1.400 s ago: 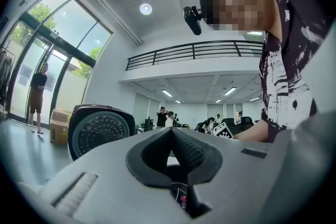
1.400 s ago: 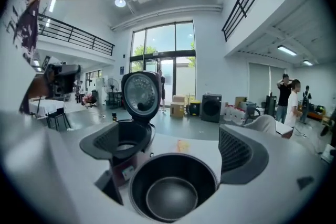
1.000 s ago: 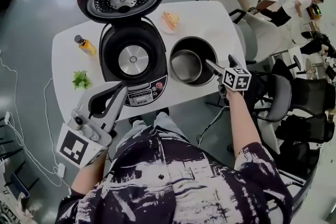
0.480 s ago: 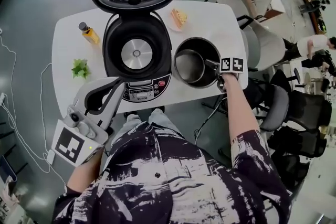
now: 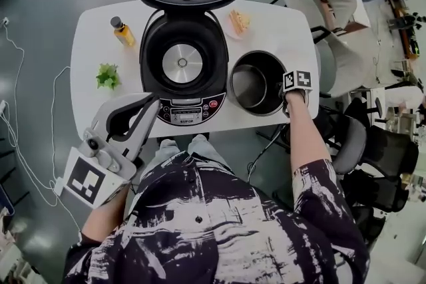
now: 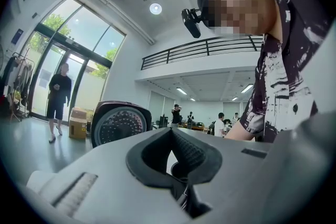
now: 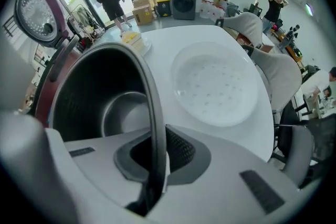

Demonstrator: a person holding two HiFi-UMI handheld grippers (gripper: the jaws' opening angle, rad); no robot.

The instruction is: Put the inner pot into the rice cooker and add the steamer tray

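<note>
right tool (image 5: 283,94) just clamped on inner pot (image 5: 253,84) rim; left tool (image 5: 153,104) jaws together

Bright even daylight, fisheye-warped edges

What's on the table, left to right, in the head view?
Left to right: green sprig → bottle → open rice cooker → inner pot → right gripper, clamped on the pot's right rim.
</note>
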